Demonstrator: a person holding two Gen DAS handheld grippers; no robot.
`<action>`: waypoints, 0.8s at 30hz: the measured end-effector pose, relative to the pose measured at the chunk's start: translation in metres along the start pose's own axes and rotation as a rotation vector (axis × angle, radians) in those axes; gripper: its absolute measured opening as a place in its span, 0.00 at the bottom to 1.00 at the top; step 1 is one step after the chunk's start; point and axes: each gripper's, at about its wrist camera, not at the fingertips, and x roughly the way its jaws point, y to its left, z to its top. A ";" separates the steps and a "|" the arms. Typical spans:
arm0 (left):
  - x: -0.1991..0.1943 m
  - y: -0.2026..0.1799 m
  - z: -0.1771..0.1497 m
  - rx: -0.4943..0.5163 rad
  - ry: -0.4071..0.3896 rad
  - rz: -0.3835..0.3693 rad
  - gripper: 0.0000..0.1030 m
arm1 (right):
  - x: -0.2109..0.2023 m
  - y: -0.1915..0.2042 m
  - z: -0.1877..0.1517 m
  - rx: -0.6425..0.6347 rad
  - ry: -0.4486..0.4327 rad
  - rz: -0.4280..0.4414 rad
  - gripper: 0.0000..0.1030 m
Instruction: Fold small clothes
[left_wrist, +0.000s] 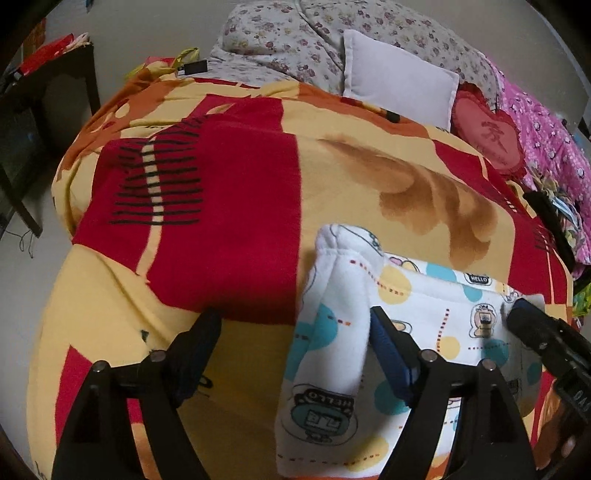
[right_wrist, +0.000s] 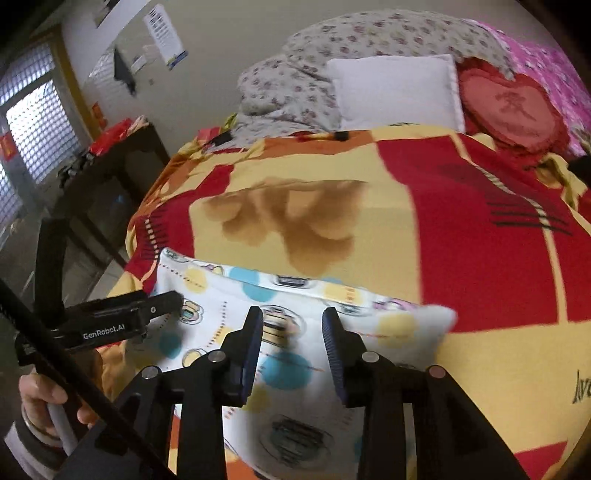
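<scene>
A small white garment (left_wrist: 343, 332) printed with blue and yellow dots and cartoon figures lies folded on the red and yellow blanket (left_wrist: 229, 206). It also shows in the right wrist view (right_wrist: 295, 354). My left gripper (left_wrist: 295, 325) is open, its right finger over the garment's left edge, its left finger over bare blanket. My right gripper (right_wrist: 291, 325) is open above the middle of the garment, holding nothing. The right gripper also shows in the left wrist view (left_wrist: 532, 325) at the garment's right end. The left gripper shows in the right wrist view (right_wrist: 166, 299) at the garment's left end.
The blanket (right_wrist: 443, 192) covers a bed. A floral quilt (left_wrist: 303, 40), a white pillow (left_wrist: 402, 81), a red heart cushion (left_wrist: 487, 136) and pink bedding (left_wrist: 546, 140) lie at the far end. A dark table (right_wrist: 110, 173) stands left of the bed.
</scene>
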 end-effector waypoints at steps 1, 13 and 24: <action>0.001 0.000 0.000 0.000 0.003 0.004 0.78 | 0.006 0.004 0.001 -0.009 0.007 -0.002 0.35; 0.012 0.007 0.000 -0.026 0.036 -0.016 0.78 | 0.058 0.014 0.006 -0.034 0.080 -0.035 0.35; -0.024 0.010 -0.023 -0.007 0.027 -0.062 0.78 | -0.006 0.035 -0.019 -0.132 0.070 0.008 0.35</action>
